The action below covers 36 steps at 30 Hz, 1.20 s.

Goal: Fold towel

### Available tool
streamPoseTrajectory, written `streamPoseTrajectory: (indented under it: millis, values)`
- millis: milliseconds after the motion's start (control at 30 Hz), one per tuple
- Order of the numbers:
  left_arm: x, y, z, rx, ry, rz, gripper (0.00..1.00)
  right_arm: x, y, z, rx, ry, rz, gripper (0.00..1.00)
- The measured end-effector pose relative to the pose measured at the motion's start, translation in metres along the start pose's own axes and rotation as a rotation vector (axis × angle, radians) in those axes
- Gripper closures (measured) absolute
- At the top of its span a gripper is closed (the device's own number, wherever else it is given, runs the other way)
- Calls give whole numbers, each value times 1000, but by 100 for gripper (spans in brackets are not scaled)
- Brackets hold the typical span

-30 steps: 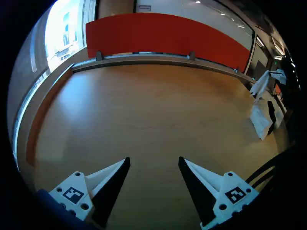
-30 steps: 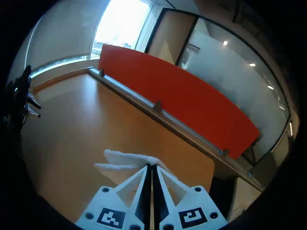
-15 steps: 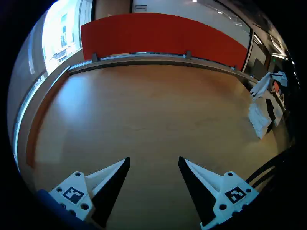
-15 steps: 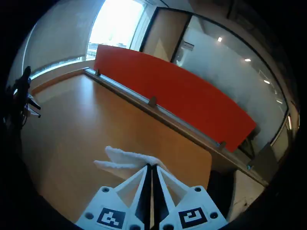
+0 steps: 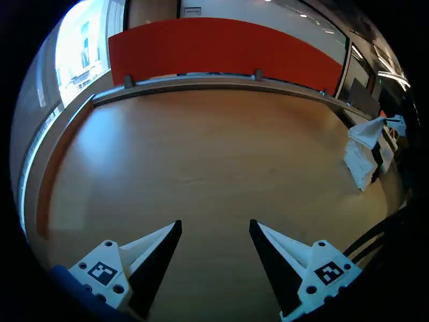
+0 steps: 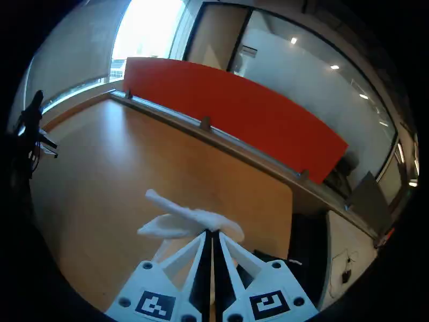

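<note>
A white towel (image 6: pixel 185 221) hangs bunched from my right gripper (image 6: pixel 212 234), whose two fingers are shut on its cloth above the wooden table (image 6: pixel 134 166). In the left gripper view the same towel (image 5: pixel 364 150) droops at the far right, lifted off the table (image 5: pixel 204 150) with the right gripper (image 5: pixel 394 121) above it. My left gripper (image 5: pixel 214 225) is open over bare wood near the front of the table, with nothing between its fingers and far from the towel.
A red divider panel (image 5: pixel 225 51) runs along the table's far edge, on a grey rail. A bright window (image 5: pixel 80 53) is at the left. Past the table's right end there is a dark gap and floor (image 6: pixel 343 257). A black cable (image 5: pixel 375 236) lies by my left gripper.
My right gripper has lifted and swung with the towel, which now hangs higher and more bunched. My left gripper has stayed open in place.
</note>
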<state>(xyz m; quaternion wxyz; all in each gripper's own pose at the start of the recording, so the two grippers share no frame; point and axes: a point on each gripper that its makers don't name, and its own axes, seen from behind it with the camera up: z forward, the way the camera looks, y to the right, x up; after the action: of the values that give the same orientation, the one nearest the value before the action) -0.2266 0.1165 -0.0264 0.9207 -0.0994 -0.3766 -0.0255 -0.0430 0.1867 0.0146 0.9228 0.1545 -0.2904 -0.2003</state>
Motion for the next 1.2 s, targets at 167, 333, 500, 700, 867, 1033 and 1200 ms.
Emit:
streamPoseTrajectory:
  millis: [167,333,500,700,867,1033,1200]
  values:
    - [0,0,0,-6,-1,8,6,-24,-5,-7,-13,-29,25,99]
    - [-1,-1,-1,-7,0,12,7,-42,-11,-11,-21,-52,51,99]
    - [-1,-2,-2,-8,0,15,6,-50,-14,-14,-28,-59,65,99]
    - [-2,-2,-4,-8,3,19,7,-66,-10,-16,-52,-89,63,99]
    - [-3,-4,-7,-4,4,22,6,-89,-6,-15,-72,-129,75,99]
    - [-6,-6,-11,3,2,28,6,-115,-4,-10,-81,-176,104,98]
    - [-7,-10,-14,14,2,32,6,-139,-4,-2,-84,-219,120,98]
